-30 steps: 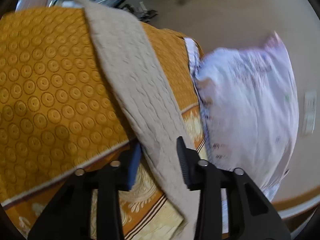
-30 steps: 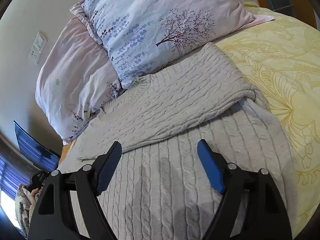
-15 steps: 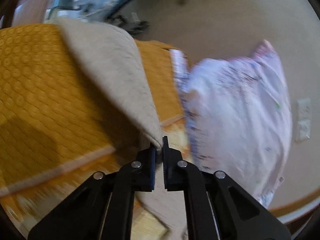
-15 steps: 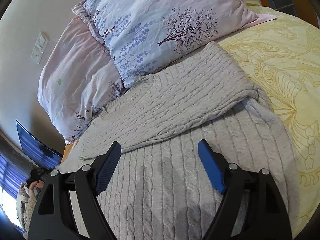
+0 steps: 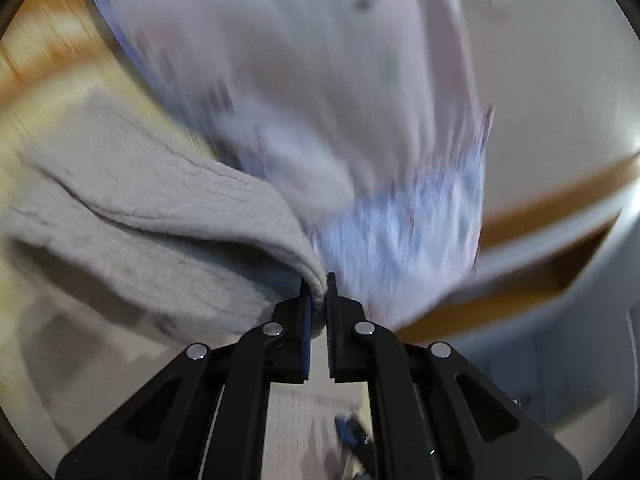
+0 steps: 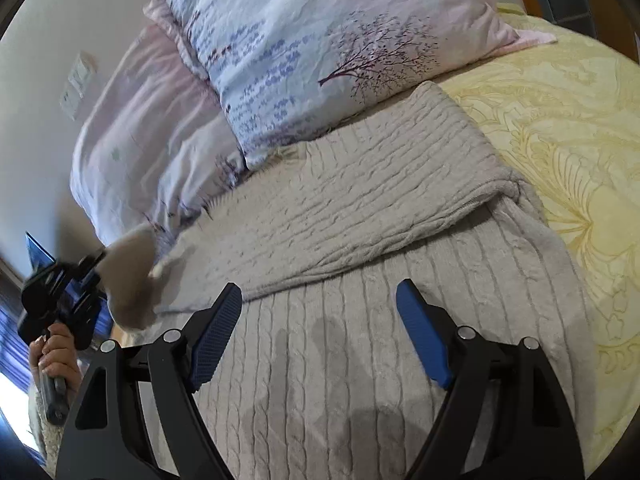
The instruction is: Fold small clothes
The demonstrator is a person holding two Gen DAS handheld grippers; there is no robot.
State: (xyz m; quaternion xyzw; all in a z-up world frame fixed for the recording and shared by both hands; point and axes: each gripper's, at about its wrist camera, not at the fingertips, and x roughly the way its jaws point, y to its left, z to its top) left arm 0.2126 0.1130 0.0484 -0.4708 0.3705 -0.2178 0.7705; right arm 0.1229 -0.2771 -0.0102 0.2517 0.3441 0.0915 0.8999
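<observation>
A grey cable-knit sweater (image 6: 360, 360) lies on the bed, one sleeve folded across its chest (image 6: 360, 208). My left gripper (image 5: 318, 292) is shut on the other sleeve (image 5: 160, 232) and holds it lifted off the bed; the view is blurred. In the right wrist view that gripper (image 6: 68, 300) shows at the left with the sleeve end (image 6: 132, 280) raised over the sweater's left side. My right gripper (image 6: 320, 340) is open and empty, just above the sweater's body.
Two floral pillows (image 6: 320, 48) lie at the head of the bed, touching the sweater's neck edge. A yellow patterned bedspread (image 6: 560, 140) lies to the right. A wall with a switch plate (image 6: 78, 84) stands behind the pillows.
My left gripper closed on the sleeve, lifted it off the orange cover and swung it toward the sweater's body. My right gripper has hardly moved.
</observation>
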